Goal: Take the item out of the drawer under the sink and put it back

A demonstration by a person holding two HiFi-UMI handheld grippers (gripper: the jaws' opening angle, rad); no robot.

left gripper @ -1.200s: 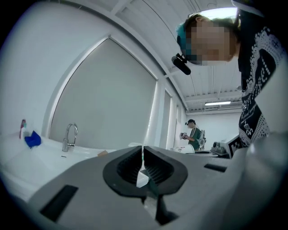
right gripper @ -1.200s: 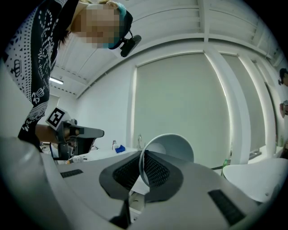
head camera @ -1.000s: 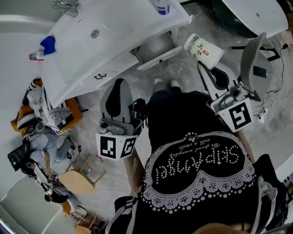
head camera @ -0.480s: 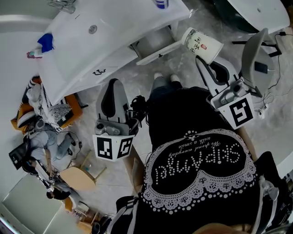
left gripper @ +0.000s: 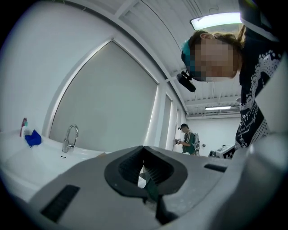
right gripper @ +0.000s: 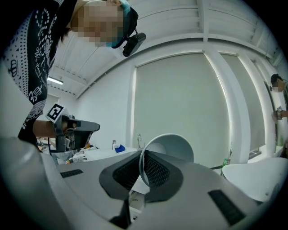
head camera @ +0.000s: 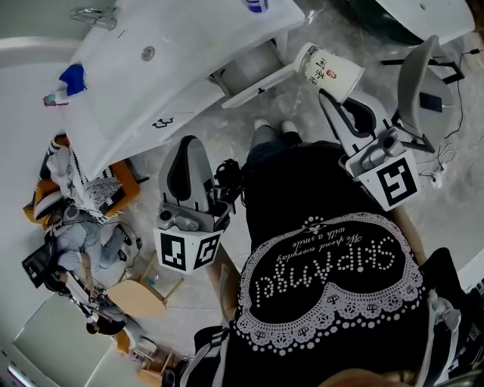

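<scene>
My right gripper point(head camera: 324, 98) is shut on the rim of a white paper cup point(head camera: 330, 69) with red and black print, held tilted above the floor to the right of the open drawer point(head camera: 253, 75) under the white sink point(head camera: 136, 83). In the right gripper view the cup's rim point(right gripper: 143, 168) is pinched between the ribbed pads, its open mouth facing away. My left gripper point(head camera: 189, 145) hangs lower at the left, in front of the sink cabinet, shut with nothing in it; its pads point(left gripper: 155, 173) meet in the left gripper view.
A faucet point(head camera: 91, 13), a blue object point(head camera: 73, 75) and a bottle point(head camera: 255, 6) are on the sink. Clothes on an orange seat point(head camera: 79, 189) and a wooden stool point(head camera: 128, 296) stand at the left. Cables point(head camera: 442, 175) lie on the floor at the right. Another person point(left gripper: 188, 140) stands far off.
The whole head view has drifted a little up and left. The right gripper keeps the cup beside the open drawer; the left gripper has barely moved.
</scene>
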